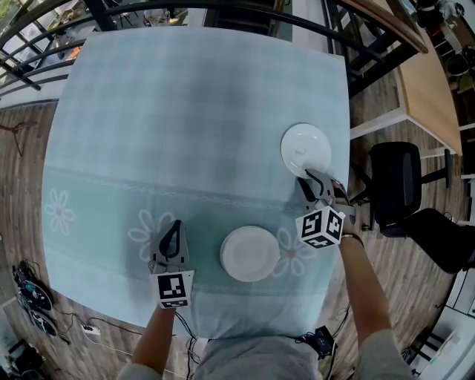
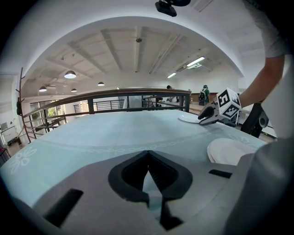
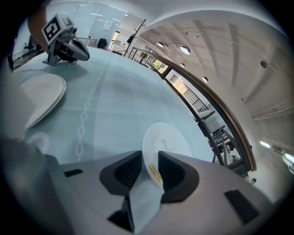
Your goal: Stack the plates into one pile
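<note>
Two white plates lie on a table with a pale blue cloth [image 1: 185, 111]. The far plate [image 1: 306, 147] [image 3: 167, 137] sits close to the table's right edge. My right gripper [image 1: 306, 178] [image 3: 149, 167] is at its near rim, jaws open, with the rim between them. The near plate [image 1: 250, 254] [image 2: 229, 150] [image 3: 39, 94] lies by the front edge, between my two hands. My left gripper [image 1: 176, 224] [image 2: 148, 172] is shut on nothing, low over the cloth to the left of the near plate. The left gripper view also shows the right gripper [image 2: 206, 117] at the far plate [image 2: 188, 118].
A black office chair [image 1: 397, 185] and a wooden desk [image 1: 430, 82] stand right of the table. A dark railing [image 1: 223, 7] curves behind the far edge. Cables and a power strip [image 1: 33, 300] lie on the wooden floor at front left.
</note>
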Tool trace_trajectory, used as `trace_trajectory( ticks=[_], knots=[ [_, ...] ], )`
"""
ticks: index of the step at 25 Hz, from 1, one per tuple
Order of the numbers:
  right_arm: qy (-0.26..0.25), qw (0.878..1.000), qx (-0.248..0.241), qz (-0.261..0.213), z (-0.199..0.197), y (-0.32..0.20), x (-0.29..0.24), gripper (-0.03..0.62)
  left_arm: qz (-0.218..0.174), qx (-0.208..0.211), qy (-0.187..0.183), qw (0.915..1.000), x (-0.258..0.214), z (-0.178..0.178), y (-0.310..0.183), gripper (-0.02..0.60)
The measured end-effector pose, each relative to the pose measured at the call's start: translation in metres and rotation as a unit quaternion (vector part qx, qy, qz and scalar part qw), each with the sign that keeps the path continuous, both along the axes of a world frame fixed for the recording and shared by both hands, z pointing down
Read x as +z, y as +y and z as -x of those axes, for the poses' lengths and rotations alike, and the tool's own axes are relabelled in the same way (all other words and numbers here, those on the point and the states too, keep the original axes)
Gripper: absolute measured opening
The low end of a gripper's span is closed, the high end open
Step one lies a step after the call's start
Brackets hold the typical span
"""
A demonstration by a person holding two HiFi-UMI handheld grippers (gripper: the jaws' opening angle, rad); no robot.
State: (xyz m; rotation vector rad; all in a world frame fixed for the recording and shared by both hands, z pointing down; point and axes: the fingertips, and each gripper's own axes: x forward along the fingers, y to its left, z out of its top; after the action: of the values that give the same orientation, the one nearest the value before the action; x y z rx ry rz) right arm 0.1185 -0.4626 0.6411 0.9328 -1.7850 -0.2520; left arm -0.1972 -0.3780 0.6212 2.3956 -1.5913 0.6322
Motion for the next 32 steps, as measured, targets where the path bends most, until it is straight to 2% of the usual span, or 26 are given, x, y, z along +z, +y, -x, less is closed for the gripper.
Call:
trace_trajectory(
  ticks=[6,8,13,17,19,23,32],
  knots=[
    [-0.009,0.999,0.001,0.046,0.0,-0.005,0.005,0.105,0.003,0.001,-0.002,1.0,0.002,-0.001,-0.002,0.02],
    [-0.011,0.998,0.01,0.054,0.001,-0.006,0.006,0.077,0.004,0.001,-0.004,1.0,0.003,-0.001,-0.003,0.02],
    [0.026,0.998,0.023,0.052,0.003,-0.007,0.01,0.062,0.008,0.0,-0.006,0.9999,0.005,-0.001,-0.002,0.02],
    [0.089,0.996,0.003,0.029,0.005,-0.007,0.016,0.048,0.011,-0.001,-0.008,0.9999,0.009,-0.001,-0.001,0.02],
    [0.103,0.995,0.003,0.014,0.002,-0.006,0.011,0.043,0.013,-0.001,-0.009,0.9999,0.012,-0.001,-0.001,0.02],
    [0.077,0.997,0.018,-0.017,0.004,0.001,-0.023,0.034,0.017,-0.002,-0.011,0.9998,0.01,0.003,0.0,0.02],
    [0.056,0.996,0.012,-0.066,0.017,0.043,-0.094,0.029,0.019,-0.006,-0.006,0.9998,0.002,0.012,0.002,0.02]
  ],
)
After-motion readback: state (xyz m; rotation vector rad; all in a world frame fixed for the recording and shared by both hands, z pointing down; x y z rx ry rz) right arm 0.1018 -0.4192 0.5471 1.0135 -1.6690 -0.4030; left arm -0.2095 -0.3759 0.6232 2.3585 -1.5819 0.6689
